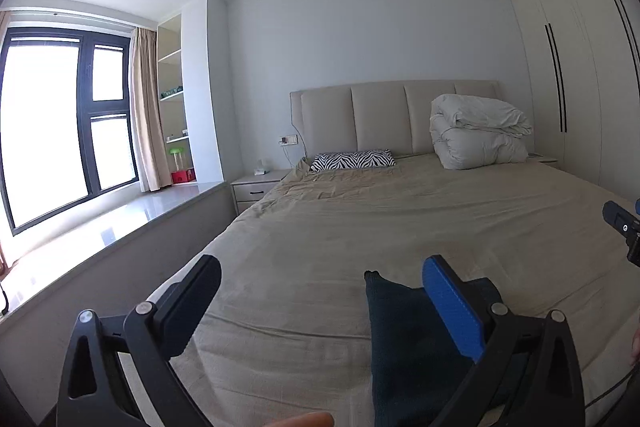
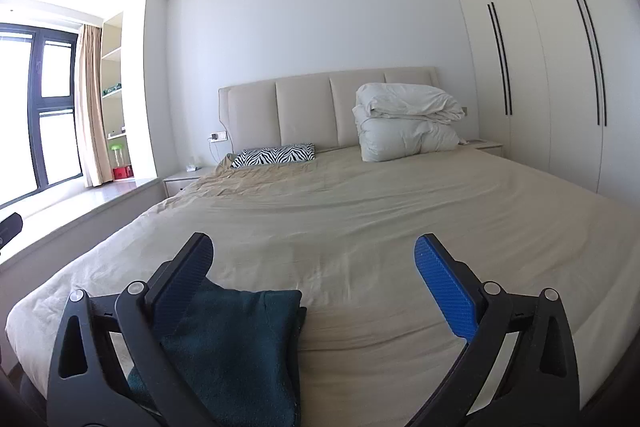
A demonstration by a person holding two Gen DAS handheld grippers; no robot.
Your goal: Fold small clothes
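- Dark teal folded cloth point(image 2: 240, 347) lies on the bed point(image 2: 360, 227), between both grippers.
- Left gripper point(image 1: 320, 307) and right gripper point(image 2: 316, 283): fingers spread, empty.
- Folded duvet point(image 2: 408, 123) and zebra pillow point(image 2: 276, 155) sit by the headboard.

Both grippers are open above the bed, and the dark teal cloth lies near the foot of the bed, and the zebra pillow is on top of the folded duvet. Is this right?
Not quite. The zebra pillow is not on the folded duvet; it lies flat on the sheet beside it, nearer the window, as the right wrist view shows. The rest holds: left gripper and right gripper are open, and the dark teal cloth lies near the foot of the bed.
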